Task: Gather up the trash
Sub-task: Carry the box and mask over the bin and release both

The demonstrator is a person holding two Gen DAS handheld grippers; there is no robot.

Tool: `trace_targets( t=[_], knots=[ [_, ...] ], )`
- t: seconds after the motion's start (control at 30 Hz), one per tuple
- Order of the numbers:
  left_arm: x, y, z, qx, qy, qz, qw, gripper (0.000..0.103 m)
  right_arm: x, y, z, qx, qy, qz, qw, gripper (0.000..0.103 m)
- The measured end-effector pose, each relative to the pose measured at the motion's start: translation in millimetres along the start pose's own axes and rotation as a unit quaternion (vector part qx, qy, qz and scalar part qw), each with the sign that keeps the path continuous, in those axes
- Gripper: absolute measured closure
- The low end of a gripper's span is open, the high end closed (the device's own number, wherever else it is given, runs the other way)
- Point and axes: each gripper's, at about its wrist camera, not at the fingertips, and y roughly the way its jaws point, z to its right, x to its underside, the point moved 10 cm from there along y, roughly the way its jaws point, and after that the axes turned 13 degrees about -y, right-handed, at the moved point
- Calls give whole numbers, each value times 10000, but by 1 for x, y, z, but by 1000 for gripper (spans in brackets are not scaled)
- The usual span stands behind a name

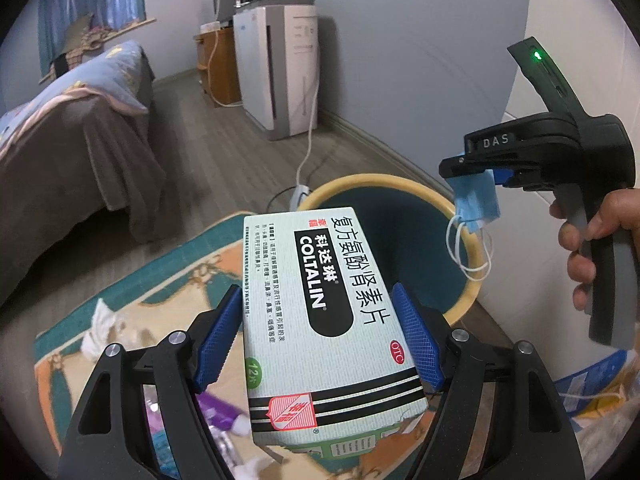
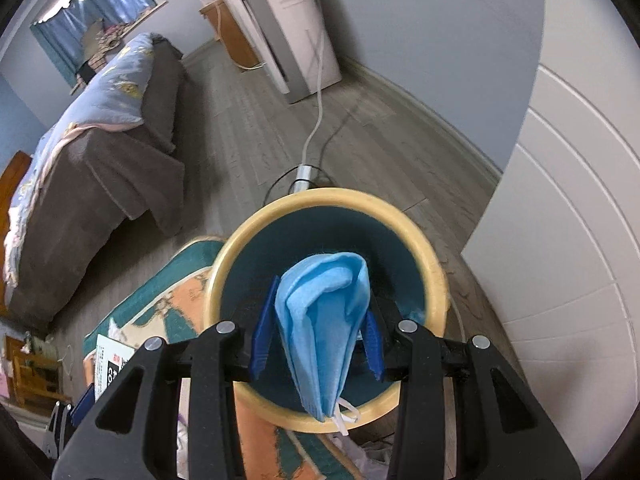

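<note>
My left gripper (image 1: 320,340) is shut on a pale green Coltalin medicine box (image 1: 320,320), held above the rug just short of the round bin (image 1: 472,236) with a yellow rim and dark teal inside. My right gripper (image 2: 316,340) is shut on a crumpled blue face mask (image 2: 324,320) and holds it right over the bin's mouth (image 2: 328,196). In the left wrist view the right gripper (image 1: 476,180) hangs over the bin's right rim with the mask (image 1: 478,204) and its white ear loops dangling. The box also shows at the lower left of the right wrist view (image 2: 110,364).
A patterned teal and orange rug (image 1: 168,280) carries white tissue scraps (image 1: 100,328) and a purple wrapper (image 1: 218,412). A bed with a brown cover (image 1: 72,152) stands left. A white appliance (image 1: 280,68), its cable and a power strip (image 1: 300,192) lie behind the bin. A white panelled wall (image 2: 560,240) is right.
</note>
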Motion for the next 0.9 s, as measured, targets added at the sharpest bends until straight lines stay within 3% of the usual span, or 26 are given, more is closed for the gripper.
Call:
trace_targets(
  t=[0.37, 0.73, 0.77, 0.8, 0.87, 0.9],
  knots=[
    [-13, 49, 30, 125, 132, -237, 9996, 27, 6, 10, 13, 44, 189, -107, 9998, 65],
    [-20, 76, 58, 75, 457, -210, 9987, 26, 7, 14, 20, 18, 473, -82, 9988, 63],
    [-21, 77, 58, 28, 478, -204, 9986, 26, 7, 14, 19, -7, 483, -78, 9988, 62],
    [-20, 77, 59, -5, 506, -201, 9985, 25, 6, 14, 19, -21, 482, -74, 9988, 54],
    [-19, 76, 59, -58, 572, -197, 9981, 19, 5, 13, 18, -27, 474, -45, 9989, 39],
    [-19, 75, 59, -85, 589, -176, 9981, 15, 5, 13, 16, -74, 469, -36, 9989, 38]
  ],
)
